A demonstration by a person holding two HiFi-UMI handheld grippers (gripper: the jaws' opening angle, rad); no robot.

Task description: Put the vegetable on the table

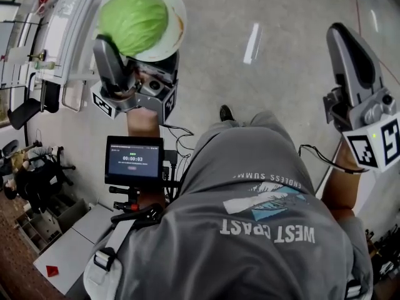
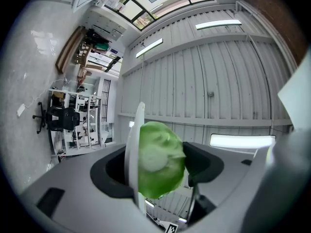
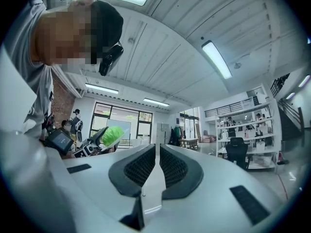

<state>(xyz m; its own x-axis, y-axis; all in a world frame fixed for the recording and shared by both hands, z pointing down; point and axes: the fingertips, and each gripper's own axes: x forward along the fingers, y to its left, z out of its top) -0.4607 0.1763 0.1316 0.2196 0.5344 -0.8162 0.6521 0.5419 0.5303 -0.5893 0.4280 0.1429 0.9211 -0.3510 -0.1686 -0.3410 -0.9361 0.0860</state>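
Observation:
A green cabbage [image 1: 132,20] lies on a white plate [image 1: 177,8], held high at the head view's upper left. My left gripper [image 1: 134,50] is shut on both. In the left gripper view the plate [image 2: 136,130] stands edge-on against the left jaw, and the cabbage [image 2: 160,159] is pressed between it and the right jaw of my left gripper [image 2: 158,168]. My right gripper [image 1: 340,37] is raised at the right, apart from them. Its jaws [image 3: 158,165] stand almost together with nothing between. From there the cabbage [image 3: 112,134] shows far left.
Grey floor lies below me. A small screen [image 1: 134,160] is mounted on the person's chest. A white table top [image 1: 69,249] sits at lower left, with shelves and a black chair [image 1: 28,111] along the left. More shelves and a chair [image 3: 238,152] stand beyond.

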